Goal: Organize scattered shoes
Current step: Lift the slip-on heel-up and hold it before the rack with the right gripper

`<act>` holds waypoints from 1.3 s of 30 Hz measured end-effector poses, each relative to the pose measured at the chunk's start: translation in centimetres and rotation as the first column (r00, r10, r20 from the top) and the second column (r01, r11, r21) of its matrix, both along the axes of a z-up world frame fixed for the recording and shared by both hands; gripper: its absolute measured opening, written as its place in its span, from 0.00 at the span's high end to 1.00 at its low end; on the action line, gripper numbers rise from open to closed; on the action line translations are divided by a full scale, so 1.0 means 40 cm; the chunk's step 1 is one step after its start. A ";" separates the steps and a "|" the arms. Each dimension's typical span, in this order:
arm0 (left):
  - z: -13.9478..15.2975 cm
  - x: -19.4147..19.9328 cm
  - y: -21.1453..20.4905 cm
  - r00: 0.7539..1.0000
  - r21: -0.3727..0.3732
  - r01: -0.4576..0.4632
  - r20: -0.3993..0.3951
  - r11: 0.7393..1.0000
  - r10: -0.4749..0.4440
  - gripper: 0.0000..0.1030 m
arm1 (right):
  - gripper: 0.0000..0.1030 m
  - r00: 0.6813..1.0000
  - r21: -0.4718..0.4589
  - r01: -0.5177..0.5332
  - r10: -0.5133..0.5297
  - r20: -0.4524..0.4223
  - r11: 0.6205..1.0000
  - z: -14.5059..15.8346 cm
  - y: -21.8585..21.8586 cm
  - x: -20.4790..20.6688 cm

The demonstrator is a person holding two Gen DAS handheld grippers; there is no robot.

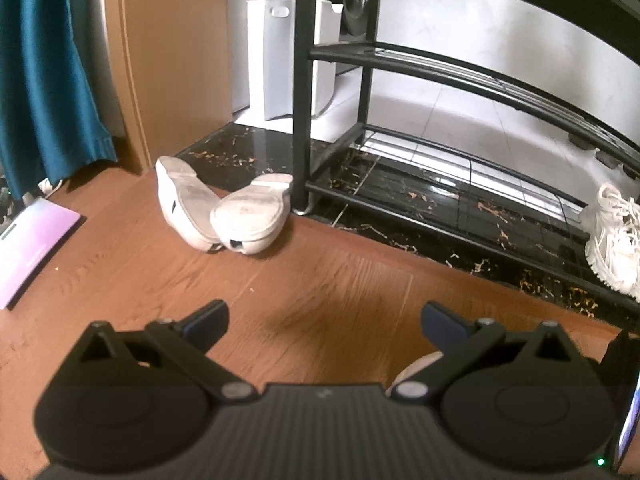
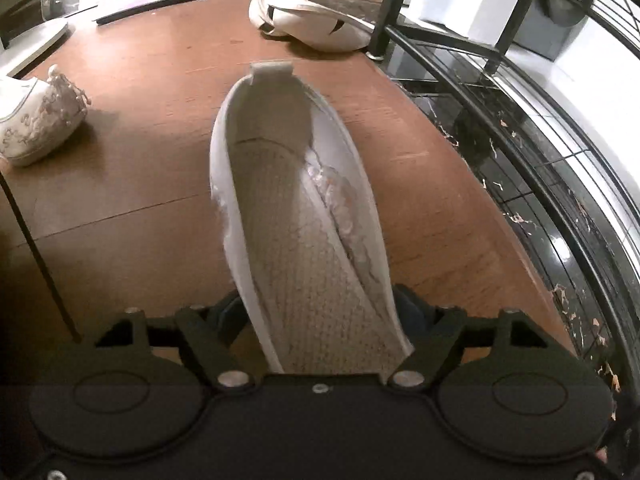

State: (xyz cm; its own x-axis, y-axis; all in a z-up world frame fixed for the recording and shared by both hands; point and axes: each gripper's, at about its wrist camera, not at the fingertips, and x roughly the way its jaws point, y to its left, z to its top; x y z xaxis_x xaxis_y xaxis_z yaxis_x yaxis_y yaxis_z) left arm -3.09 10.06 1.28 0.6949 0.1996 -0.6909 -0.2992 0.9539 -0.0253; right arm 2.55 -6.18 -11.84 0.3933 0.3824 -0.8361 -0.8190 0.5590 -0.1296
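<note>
Fingers of right gripper flanked a white shoe, heel toward twelve o'clock, contact unclear; left gripper gaped empty; slippers lay at eleven beside rack; risk: loose clasp, shoe slipping or twisting during lift.

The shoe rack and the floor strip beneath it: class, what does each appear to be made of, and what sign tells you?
Shoe rack: probably black-painted metal, judging by its thin square posts and wire-grid shelves with a matte finish.
Floor strip: looks like polished black marble or marble-look tile, given the glossy reflections and gold-orange veining.
</note>
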 end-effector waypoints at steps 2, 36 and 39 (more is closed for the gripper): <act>0.000 -0.001 0.002 1.000 -0.003 -0.002 0.000 1.000 0.002 0.01 | 0.38 0.996 0.006 0.090 -0.090 -0.019 0.996 0.018 -0.001 0.019; -0.011 0.014 0.011 0.998 -0.014 -0.031 -0.054 0.999 0.030 0.01 | 0.00 0.369 0.417 0.885 -0.861 -0.350 0.210 0.286 -0.444 0.004; -0.013 0.015 0.010 0.991 0.043 -0.107 -0.082 0.993 0.110 0.01 | 0.00 0.415 0.484 0.856 -0.803 -0.429 0.184 0.293 -0.416 -0.054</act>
State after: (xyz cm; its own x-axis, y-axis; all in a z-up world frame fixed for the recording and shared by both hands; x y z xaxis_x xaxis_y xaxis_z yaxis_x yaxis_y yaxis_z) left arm -2.48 10.47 0.77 0.6079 0.2980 -0.7360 -0.4001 0.9156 0.0402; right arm 0.40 -22.82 -0.13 0.7491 0.2290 -0.6216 0.1790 0.8334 0.5228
